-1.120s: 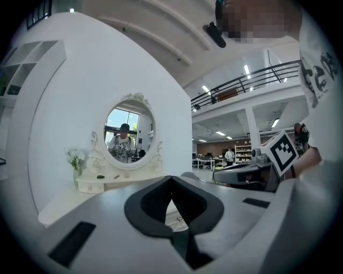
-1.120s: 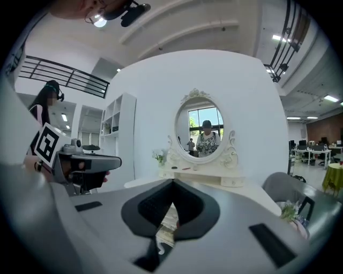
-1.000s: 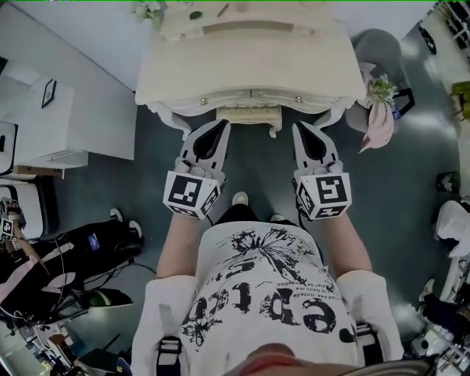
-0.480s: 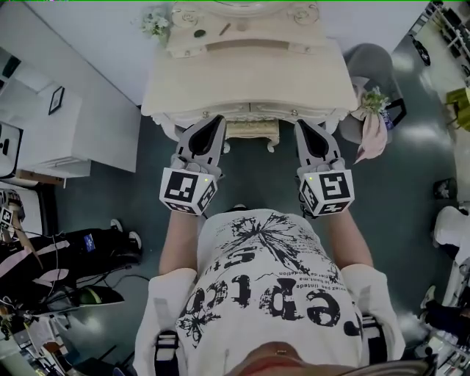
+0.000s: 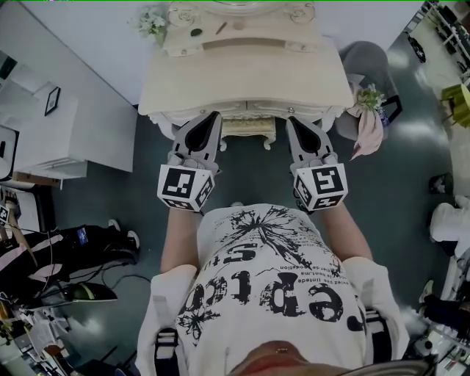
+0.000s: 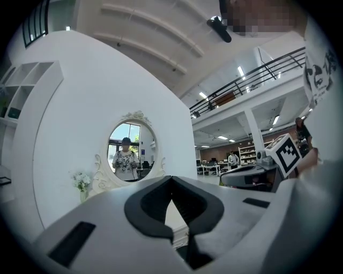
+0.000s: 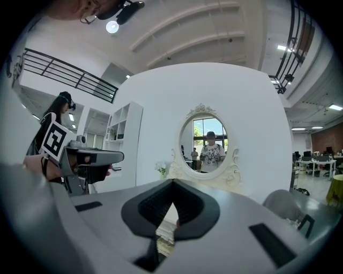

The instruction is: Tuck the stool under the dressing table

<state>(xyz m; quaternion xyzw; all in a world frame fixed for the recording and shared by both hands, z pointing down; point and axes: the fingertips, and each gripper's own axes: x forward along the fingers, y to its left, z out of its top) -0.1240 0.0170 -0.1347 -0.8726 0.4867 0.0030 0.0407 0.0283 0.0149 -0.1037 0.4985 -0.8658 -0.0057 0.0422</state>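
Note:
The cream dressing table [image 5: 246, 70] stands against the white wall, with its oval mirror [image 7: 209, 145] facing me. Only a carved cream edge of the stool [image 5: 250, 130] shows below the table's front; the rest is hidden under the top. My left gripper [image 5: 214, 116] and right gripper [image 5: 291, 120] point at the table's front edge, one on each side of the stool. Both are shut with nothing between the jaws. The left gripper's tips [image 6: 171, 179] and the right gripper's tips [image 7: 172, 182] meet in their own views. Whether either touches the stool cannot be told.
A grey chair [image 5: 367, 55] with a pink cloth [image 5: 369, 132] and flowers stands right of the table. A white cabinet [image 5: 40, 121] is at the left, with black bags [image 5: 70, 250] on the floor behind it. A small vase of flowers [image 5: 152, 22] sits on the table's back left.
Both grippers have moved forward to the table's front edge. Less of the stool shows below the table top than a second ago.

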